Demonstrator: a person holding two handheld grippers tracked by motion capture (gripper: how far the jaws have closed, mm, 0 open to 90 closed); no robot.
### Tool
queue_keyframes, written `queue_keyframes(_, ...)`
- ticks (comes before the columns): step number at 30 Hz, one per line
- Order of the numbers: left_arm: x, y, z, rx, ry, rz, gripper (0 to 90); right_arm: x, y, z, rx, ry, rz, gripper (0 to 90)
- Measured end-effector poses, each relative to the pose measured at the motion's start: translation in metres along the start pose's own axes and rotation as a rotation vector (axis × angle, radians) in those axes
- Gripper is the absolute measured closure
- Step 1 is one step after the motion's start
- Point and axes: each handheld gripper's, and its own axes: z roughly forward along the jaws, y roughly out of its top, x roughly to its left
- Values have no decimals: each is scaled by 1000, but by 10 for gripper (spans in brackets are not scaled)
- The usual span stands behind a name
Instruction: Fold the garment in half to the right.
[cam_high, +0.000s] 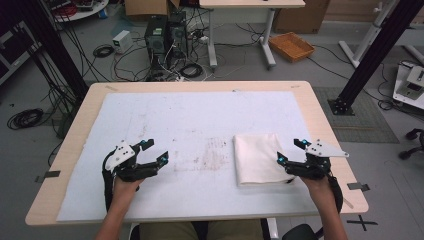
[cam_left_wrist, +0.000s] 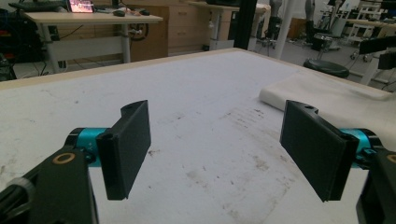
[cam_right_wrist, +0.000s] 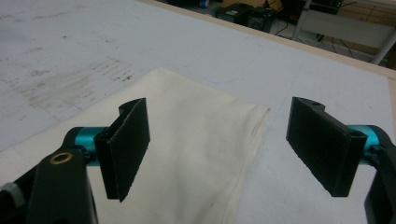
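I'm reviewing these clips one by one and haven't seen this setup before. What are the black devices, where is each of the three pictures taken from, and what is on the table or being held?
No robot arm is involved: a person sits at the table with a hand-held two-jaw gripper in each hand. The high view comes from a fixed camera above the person, so the forearms enter from the bottom; the left gripper is at the left, the right gripper at the right. The other two pictures come from cameras riding on each gripper, looking along its black jaws.

The table is covered by a white, stained sheet. On it lies a folded cream cloth, flat, next to the right gripper.

Both grippers have their jaws wide apart and hold nothing. In the right gripper view the right gripper sits over the cloth; in the left gripper view the left gripper is over bare sheet, the cloth farther off.
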Motion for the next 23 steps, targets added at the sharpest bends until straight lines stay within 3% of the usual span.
queue_keyframes(13,-4,-4,-3,2,13,-12,247,-1,-1,2,6,4,1,213)
queue_keyframes(23,-16,-7,-13,-5,25,-8,247,3,-7,-13,-1,2,12,213)
